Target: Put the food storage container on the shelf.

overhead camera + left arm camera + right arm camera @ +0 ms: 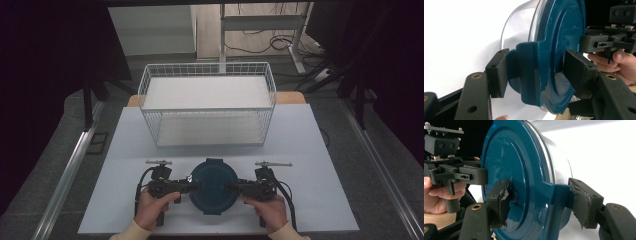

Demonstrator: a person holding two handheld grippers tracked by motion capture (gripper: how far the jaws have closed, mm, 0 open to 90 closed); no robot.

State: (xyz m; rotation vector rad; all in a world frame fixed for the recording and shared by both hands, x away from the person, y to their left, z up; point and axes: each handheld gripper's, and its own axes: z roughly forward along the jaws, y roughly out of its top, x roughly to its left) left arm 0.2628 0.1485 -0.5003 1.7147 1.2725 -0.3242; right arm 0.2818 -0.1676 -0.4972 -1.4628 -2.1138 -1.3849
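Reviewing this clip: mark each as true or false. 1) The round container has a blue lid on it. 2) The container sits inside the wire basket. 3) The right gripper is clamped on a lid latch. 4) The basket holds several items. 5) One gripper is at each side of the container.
1) True: the blue lid covers the clear container.
2) False: it rests on the table, in front of the wire basket.
3) True: the right gripper pinches a latch.
4) False: the basket looks empty.
5) True: the left gripper at one side, the right opposite.
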